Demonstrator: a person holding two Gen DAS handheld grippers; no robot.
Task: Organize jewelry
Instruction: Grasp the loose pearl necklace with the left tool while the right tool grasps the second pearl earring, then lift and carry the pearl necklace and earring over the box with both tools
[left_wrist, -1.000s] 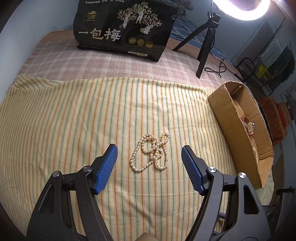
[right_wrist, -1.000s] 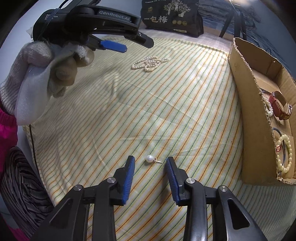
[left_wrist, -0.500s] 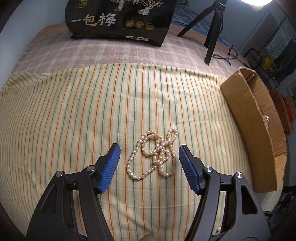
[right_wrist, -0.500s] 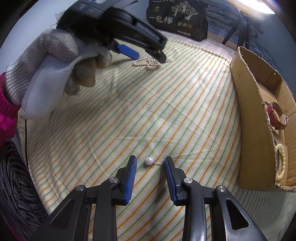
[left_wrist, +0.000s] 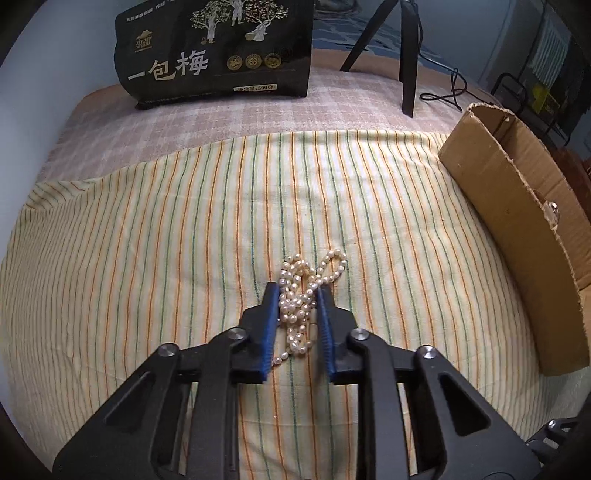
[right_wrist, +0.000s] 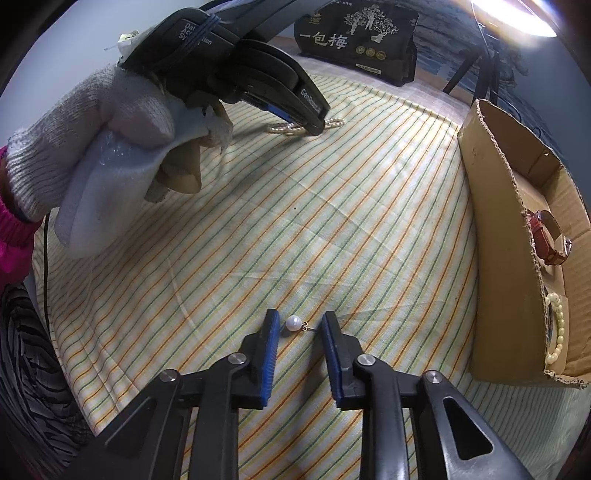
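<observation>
Low centre of my left wrist frame: the pearl necklace (left_wrist: 300, 295) lies heaped on the striped cloth (left_wrist: 147, 258), and my left gripper (left_wrist: 295, 295) is now closing on it. A second ago its blue pads stood wide either side of the strand; now they press the middle of the bunch between them, one loop spilling out beyond the tips toward the upper right. I read this as the pick being made, with nothing lifted yet.

In the right wrist frame, bottom centre, the pearl earring (right_wrist: 294, 323) sits on the cloth between the pads of my right gripper (right_wrist: 297, 328). Those jaws are closing too, narrower than a moment ago, but a gap shows on both sides: the pearl is near the left pad, the post near the right, neither touched.

Along the right edge stands the cardboard box (right_wrist: 495, 229), already holding a brown strap watch (right_wrist: 550, 240) and a bead bracelet (right_wrist: 557, 328). I judge both pieces are bound there; the loose necklace loop may snag or swing on the lift.
</observation>
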